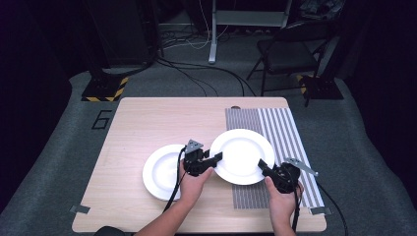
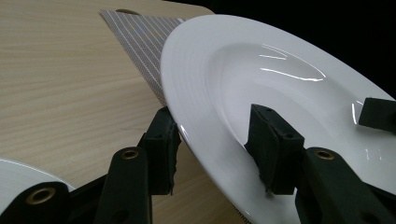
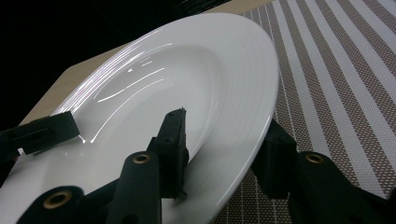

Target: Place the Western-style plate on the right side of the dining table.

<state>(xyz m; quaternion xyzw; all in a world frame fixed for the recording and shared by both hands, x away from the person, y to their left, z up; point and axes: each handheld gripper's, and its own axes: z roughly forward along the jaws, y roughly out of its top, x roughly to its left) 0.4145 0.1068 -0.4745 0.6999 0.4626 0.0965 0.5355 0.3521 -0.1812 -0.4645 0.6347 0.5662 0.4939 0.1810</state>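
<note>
The plate [image 1: 242, 156] is held at both sides over the near left edge of the striped mat [image 1: 280, 128], seemingly lifted and tilted. The left tool [image 1: 218, 156] straddles its left rim and the right tool [image 1: 260, 164] its near right rim, each half-closed with one jaw above and one beneath. A second plate [image 1: 162, 172] lies on the table [image 1: 147, 118] to the left. Setting the carried plate down appears to remain.

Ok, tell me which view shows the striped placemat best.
The high view: the striped placemat lies whole on the table's right side, partly under the held plate. The right gripper view gives a close patch of its stripes; the left gripper view, just a far corner.
</note>
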